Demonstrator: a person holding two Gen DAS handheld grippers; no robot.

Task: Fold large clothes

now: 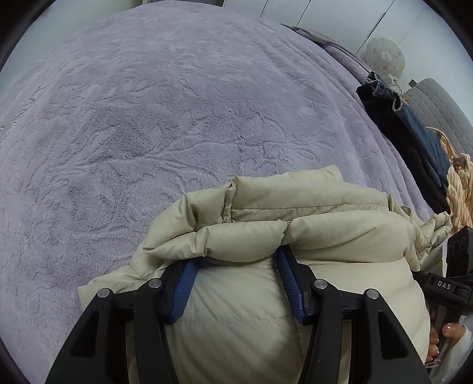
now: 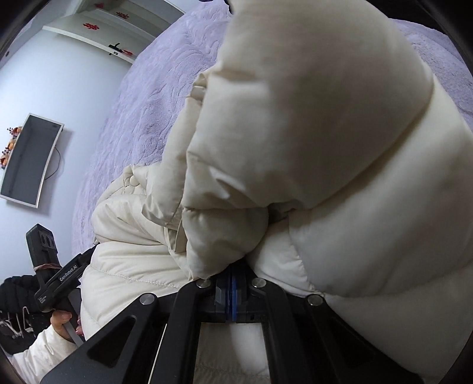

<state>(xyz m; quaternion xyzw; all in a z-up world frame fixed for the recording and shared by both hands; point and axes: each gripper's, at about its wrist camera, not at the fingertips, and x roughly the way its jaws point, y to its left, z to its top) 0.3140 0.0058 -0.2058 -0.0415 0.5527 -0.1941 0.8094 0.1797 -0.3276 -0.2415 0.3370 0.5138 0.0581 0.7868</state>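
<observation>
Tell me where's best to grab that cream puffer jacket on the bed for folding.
Probably the stitched seams or edges of the puffer jacket, from the near side where it bunches over the purple blanket. Its baffles are bulky and slippery; thin seam lines pinch flat, as where the right gripper has shut. The left gripper straddles a fat fold.

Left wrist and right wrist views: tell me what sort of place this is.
Probably a bedroom: a wide bed under a plush lilac blanket, white wardrobe doors behind it, and a wall-mounted flat screen.
</observation>
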